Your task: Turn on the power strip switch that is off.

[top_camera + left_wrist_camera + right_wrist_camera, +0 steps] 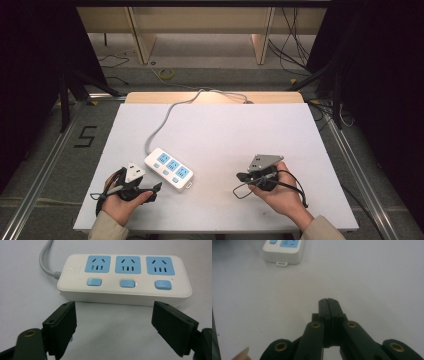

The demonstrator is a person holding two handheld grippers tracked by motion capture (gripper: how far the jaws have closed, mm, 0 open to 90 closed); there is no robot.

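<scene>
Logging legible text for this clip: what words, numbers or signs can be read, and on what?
"5": black digit on the floor left of the table.
Embossed mark on the power strip near its cord: too faint to read.
No other text.

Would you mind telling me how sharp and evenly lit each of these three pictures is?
High view: white table bright and even, surroundings nearly black, the whole a little soft. Left gripper view: power strip crisp under even light, a faint shadow along its near edge; the open left tool slightly soft. Right gripper view: the shut right tool sharp, the strip's end blurred, corners dim.
</scene>
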